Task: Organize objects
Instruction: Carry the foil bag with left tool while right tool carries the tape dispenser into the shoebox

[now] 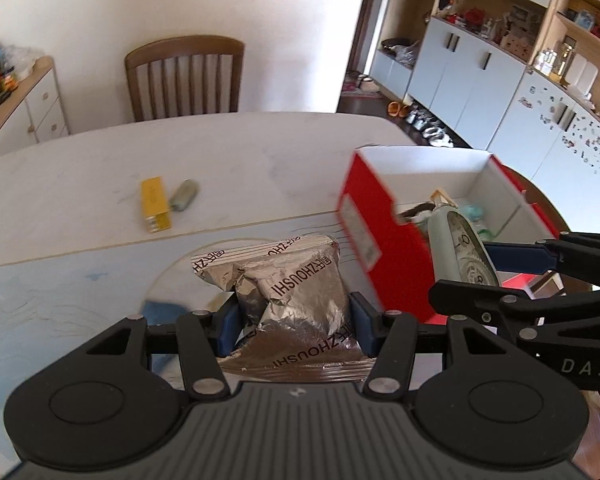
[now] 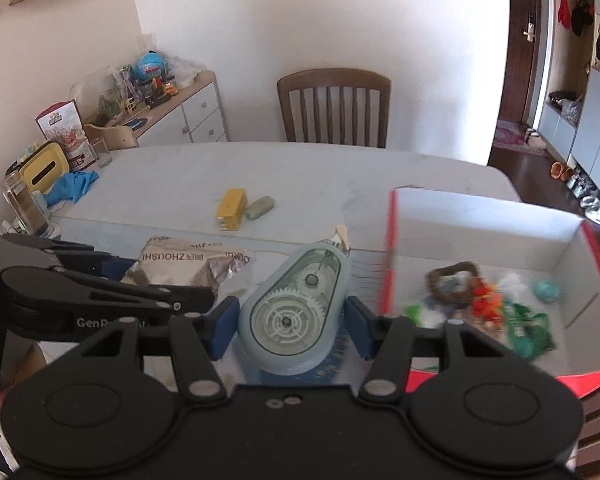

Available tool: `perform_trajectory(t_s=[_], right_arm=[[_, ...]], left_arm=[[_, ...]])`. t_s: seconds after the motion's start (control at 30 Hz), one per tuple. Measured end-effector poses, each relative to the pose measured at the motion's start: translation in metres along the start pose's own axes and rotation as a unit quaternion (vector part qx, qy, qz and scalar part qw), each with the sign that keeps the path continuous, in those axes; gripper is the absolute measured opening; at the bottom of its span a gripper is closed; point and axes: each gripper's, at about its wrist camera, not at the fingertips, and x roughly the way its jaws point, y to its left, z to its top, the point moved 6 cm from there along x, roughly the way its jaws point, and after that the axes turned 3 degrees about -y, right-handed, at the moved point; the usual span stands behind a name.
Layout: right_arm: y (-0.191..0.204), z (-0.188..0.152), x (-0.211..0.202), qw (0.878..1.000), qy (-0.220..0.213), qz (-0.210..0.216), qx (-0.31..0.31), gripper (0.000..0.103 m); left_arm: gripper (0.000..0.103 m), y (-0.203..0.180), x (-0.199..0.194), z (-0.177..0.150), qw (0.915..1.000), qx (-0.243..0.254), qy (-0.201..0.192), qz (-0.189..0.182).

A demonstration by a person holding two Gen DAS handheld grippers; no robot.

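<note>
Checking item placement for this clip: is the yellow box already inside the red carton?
No. The yellow box lies on the bare table beside a small green case, well left of the red carton.

— What do your claws look like?
— My left claw [image 1: 294,326] is black, with blue pads [image 1: 226,330], silver rivets and a ribbed grey body.
— And the other?
— My right claw [image 2: 288,328] is the same; white lettering marks their sides.

I've got a crinkled silver foil packet [image 1: 296,300] pinched in left jaws, pale green tape dispenser [image 2: 292,308] in right; red box [image 2: 484,256] w/ white inside sits open nearby.
</note>
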Motion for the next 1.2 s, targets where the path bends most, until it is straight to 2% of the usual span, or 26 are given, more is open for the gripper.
perform_trajectory(t_s=[0.33, 0.6, 0.93, 1.2], right_arm=[[-0.080, -0.012, -0.030, 1.000, -0.017, -0.021, 0.007, 0.056], [-0.138, -0.020, -0.037, 0.999, -0.018, -0.046, 0.008, 0.056], [-0.202, -0.023, -0.012, 0.998, 0.006, -0.058, 0.014, 0.056], [-0.222, -0.024, 0.021, 0.998, 0.028, -0.047, 0.016, 0.056]], left_arm=[[0.055, -0.080, 0.014, 0.014, 0.9995, 0.025, -0.010, -0.014], [0.055, -0.132, 0.041, 0.027, 0.9981, 0.057, -0.011, -0.020], [0.055, -0.168, 0.087, 0.045, 0.9957, 0.090, -0.003, -0.021], [0.055, -0.188, 0.135, 0.070, 0.9927, 0.120, 0.009, -0.014]])
